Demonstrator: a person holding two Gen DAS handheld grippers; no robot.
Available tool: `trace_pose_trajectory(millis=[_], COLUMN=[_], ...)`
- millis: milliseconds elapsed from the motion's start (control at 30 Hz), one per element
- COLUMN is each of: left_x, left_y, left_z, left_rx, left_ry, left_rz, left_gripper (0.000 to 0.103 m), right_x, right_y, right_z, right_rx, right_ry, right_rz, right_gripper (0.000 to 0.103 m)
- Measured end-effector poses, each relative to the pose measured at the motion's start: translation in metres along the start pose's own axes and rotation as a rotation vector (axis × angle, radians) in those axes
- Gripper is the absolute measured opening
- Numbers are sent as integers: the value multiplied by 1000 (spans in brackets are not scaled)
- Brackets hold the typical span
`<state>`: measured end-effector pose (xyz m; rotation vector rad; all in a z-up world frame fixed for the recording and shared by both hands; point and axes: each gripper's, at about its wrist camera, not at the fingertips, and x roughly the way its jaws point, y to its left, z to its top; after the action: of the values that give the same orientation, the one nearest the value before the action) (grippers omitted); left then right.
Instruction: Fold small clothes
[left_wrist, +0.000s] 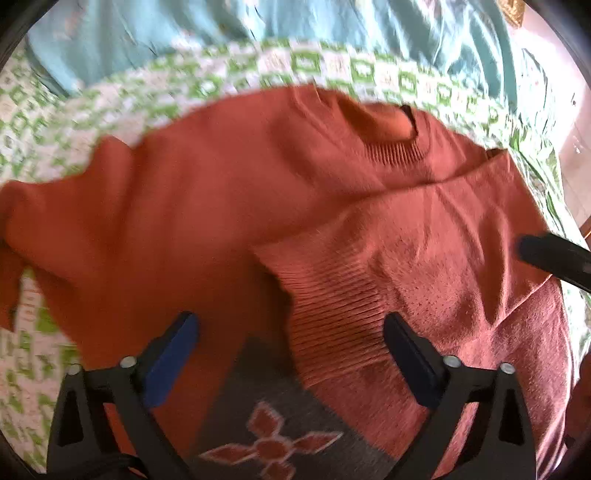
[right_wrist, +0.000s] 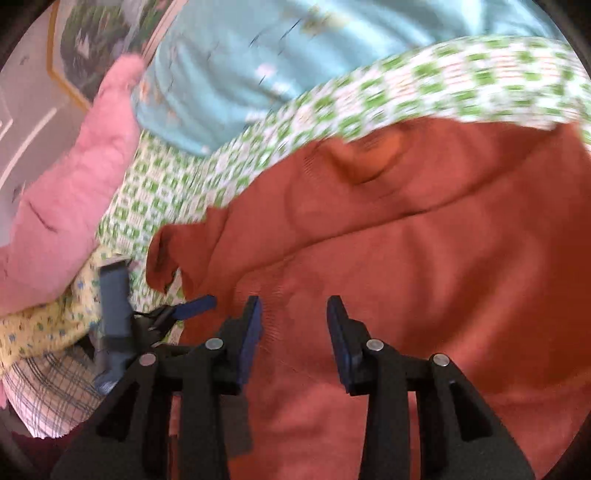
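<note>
A small rust-orange knitted sweater (left_wrist: 229, 192) lay spread over a sheet printed with green and white squares (left_wrist: 306, 64), and both tongs hung above it, pointing down at the knit. The left tongs (left_wrist: 291, 332) stood wide apart with nothing pressed between the blue pads; just ahead of them, between the two fingers, lay the ribbed cuff of a sleeve (left_wrist: 332, 321) that was folded across the sweater's body, and directly beneath them showed a grey panel with an orange flower motif (left_wrist: 271, 448). Beyond the cuff, farther from the left tongs, sat the ribbed round neckline (left_wrist: 399, 147). A black finger of the other tool (left_wrist: 550, 254) reached in from the right edge of that view, over the folded sleeve. The right tongs (right_wrist: 293, 323) stood partly apart, their pads clear of the cloth, with plain orange knit under and ahead of them. To their left the left tongs (right_wrist: 192, 306) appeared beside the sweater's free edge, and farther left lay a pink fuzzy cloth (right_wrist: 70, 199) and a yellow printed fabric (right_wrist: 44, 328). A light blue crumpled cloth (right_wrist: 236, 77) lay past the sweater, well beyond both tongs.
</note>
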<state>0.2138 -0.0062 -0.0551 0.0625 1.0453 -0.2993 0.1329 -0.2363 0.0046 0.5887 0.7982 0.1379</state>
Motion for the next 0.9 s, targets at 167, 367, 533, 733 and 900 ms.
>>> trace_pose_trajectory(millis=[167, 367, 533, 733, 900], left_x=[2, -27, -30, -34, -27], left_y=[-24, 10, 44, 43, 50], left_z=[3, 3, -1, 5, -2], left_rx=[73, 26, -45, -63, -87], left_ry=[-58, -134, -109, -133, -98], left_rz=[-11, 99, 91, 124, 122], left_gripper=[2, 2, 2, 2, 2], right_x=[-54, -101, -112, -100, -80], right_y=[-28, -59, -97, -122, -144], right_z=[-14, -27, -22, 7, 22], right_rx=[85, 147, 219, 179, 160], right_ry=[-111, -209, -205, -174, -116], right_rz=[-56, -174, -262, -375, -417], right_gripper=[38, 38, 40, 45, 45])
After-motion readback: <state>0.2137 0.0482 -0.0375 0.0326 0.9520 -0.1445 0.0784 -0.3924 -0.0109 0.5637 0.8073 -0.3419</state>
